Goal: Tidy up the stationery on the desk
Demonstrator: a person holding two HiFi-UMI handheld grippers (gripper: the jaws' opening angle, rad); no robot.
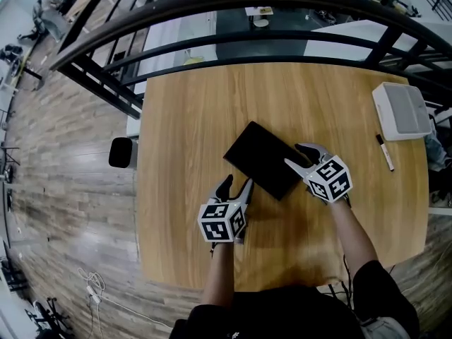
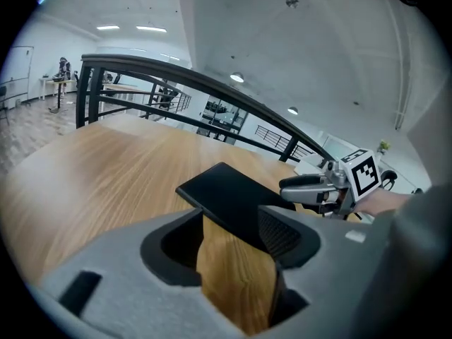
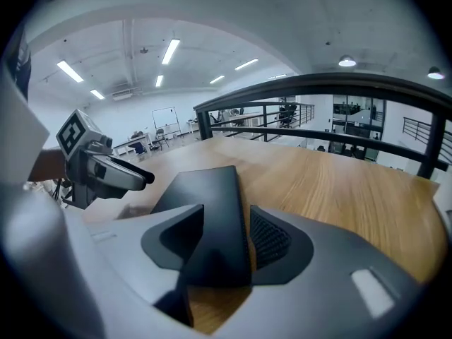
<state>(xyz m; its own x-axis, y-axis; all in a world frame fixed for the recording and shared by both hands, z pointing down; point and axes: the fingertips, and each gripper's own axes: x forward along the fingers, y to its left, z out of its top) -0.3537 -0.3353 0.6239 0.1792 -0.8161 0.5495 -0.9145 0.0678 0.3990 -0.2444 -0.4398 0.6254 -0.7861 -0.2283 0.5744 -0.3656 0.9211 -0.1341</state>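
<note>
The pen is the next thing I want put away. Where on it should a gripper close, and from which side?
Take the pen across the middle of its barrel, coming down from above with the right gripper, the nearer one. It lies flat on the desk, clear of the white box, so only its two long sides offer the jaws a hold.

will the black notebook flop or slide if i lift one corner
The black notebook looks likely stiff: its flat faces and straight edges show no sag. Its smooth cover may slip on the wooden desk. Being flat, it should not roll.
</note>
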